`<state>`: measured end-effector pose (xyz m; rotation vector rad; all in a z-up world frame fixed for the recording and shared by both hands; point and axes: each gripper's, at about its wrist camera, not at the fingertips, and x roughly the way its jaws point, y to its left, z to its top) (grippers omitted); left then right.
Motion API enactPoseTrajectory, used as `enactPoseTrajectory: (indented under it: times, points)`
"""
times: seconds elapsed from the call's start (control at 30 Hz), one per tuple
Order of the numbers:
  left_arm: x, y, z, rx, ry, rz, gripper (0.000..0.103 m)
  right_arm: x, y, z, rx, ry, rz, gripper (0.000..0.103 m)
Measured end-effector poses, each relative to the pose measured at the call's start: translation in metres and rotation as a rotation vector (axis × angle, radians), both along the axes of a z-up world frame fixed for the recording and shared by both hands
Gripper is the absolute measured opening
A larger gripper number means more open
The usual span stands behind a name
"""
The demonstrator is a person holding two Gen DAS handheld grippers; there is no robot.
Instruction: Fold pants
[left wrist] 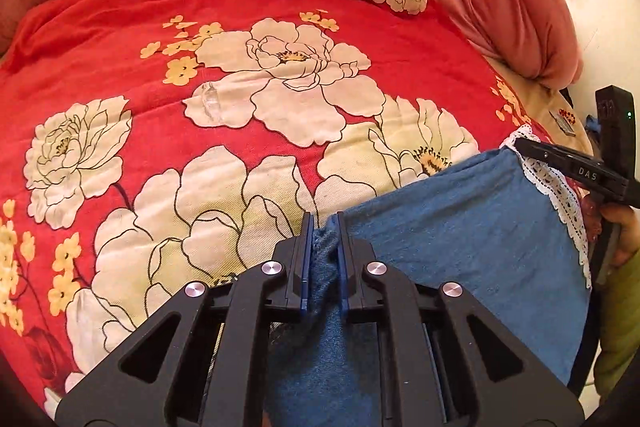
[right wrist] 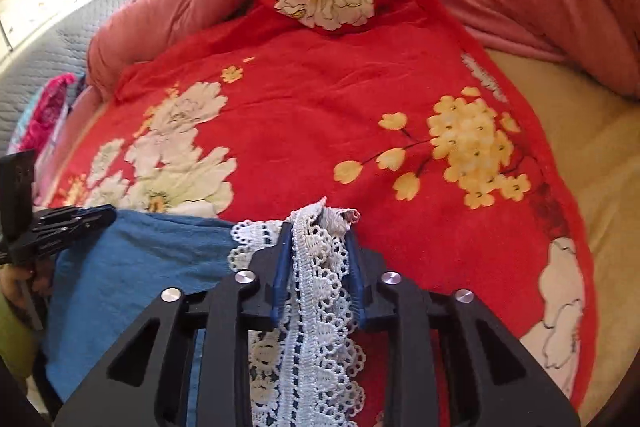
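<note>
The fold looks to be at an early stage: the blue pants (left wrist: 460, 227) lie on the red flowered blanket (left wrist: 200, 27) of the bed, and both tools have a corner of one edge, but no neat fold shows yet. How much of the garment lies behind the tools cannot be seen, so I cannot say whether an earlier fold is done. What is left, as I judge it, is to carry this held edge across and lay it down flat.

The left tool (left wrist: 325, 227) is clenched on a bunched pinch of denim, which runs from between its blue pads back under the frame. The right tool (right wrist: 320, 227) grips the white lace trim (right wrist: 316, 287) at the far corner of the same edge; the lace is thick, so its pads stand a little apart though they press on it.

Both tools point steeply down at the bed, side by side, with the pants edge stretched between them. From the left camera, the right tool sits off to the right; a hand (left wrist: 624, 231) and a green sleeve (left wrist: 620, 327) show behind it.
</note>
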<state>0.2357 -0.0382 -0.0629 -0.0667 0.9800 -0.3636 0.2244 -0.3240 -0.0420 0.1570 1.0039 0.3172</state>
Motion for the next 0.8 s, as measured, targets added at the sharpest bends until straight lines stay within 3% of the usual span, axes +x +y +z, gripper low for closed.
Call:
enactPoseTrajectory:
  times: [0.17,0.37,0.47,0.63,0.8]
  points:
    - [-0.004,0.004,0.004,0.004,-0.015,0.023,0.016,-0.007,0.010,0.004,-0.152,-0.050,-0.003,0.043]
    - [-0.026,0.013,0.026,0.018,-0.064,0.060,0.033,-0.025,0.010,0.025,-0.207,-0.115,-0.032,0.052]
    - [-0.048,0.019,0.040,0.032,-0.093,0.093,0.039,-0.046,0.006,0.039,-0.173,-0.149,-0.036,0.062]
    - [-0.103,0.043,0.056,-0.003,-0.136,0.168,0.042,-0.088,-0.012,0.053,-0.088,-0.172,-0.055,0.062]
    - [-0.165,0.076,0.054,0.012,-0.150,0.258,0.042,-0.135,-0.036,0.044,-0.017,-0.109,-0.085,0.062]
